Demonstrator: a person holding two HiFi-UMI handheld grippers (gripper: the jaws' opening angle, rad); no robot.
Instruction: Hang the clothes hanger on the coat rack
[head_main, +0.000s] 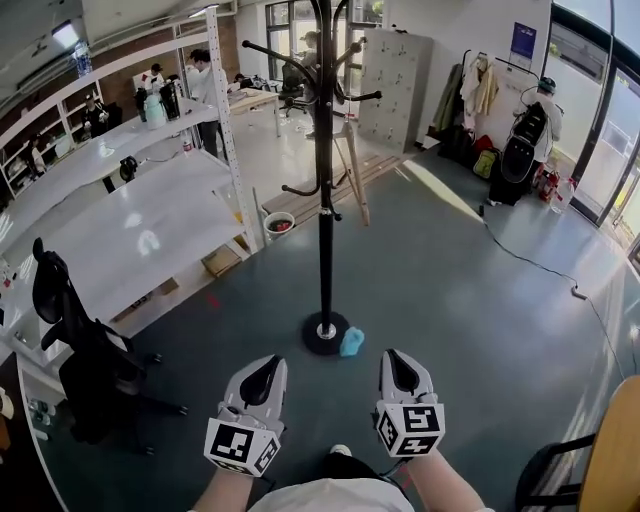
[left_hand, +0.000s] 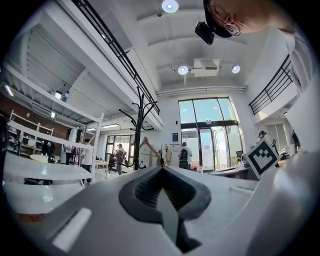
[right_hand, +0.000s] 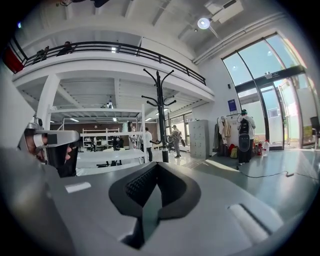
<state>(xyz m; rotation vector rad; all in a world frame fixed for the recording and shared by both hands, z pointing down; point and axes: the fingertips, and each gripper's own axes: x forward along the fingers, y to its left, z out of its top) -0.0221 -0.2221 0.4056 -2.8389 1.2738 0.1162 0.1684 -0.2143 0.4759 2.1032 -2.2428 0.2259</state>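
While you hold both grippers low and side by side, the left gripper (head_main: 265, 368) and the right gripper (head_main: 397, 362) each have their jaws pressed together with nothing between them. Ahead of both, beyond the gap between their tips, stands the black coat rack (head_main: 325, 230), with a small light-blue object (head_main: 351, 342) touching its round base on the right gripper's side. The wooden clothes hanger (left_hand: 146, 145) is far beyond the left gripper's tips, just right of the rack's pole among its hooks; whether it sits on a hook cannot be made out.
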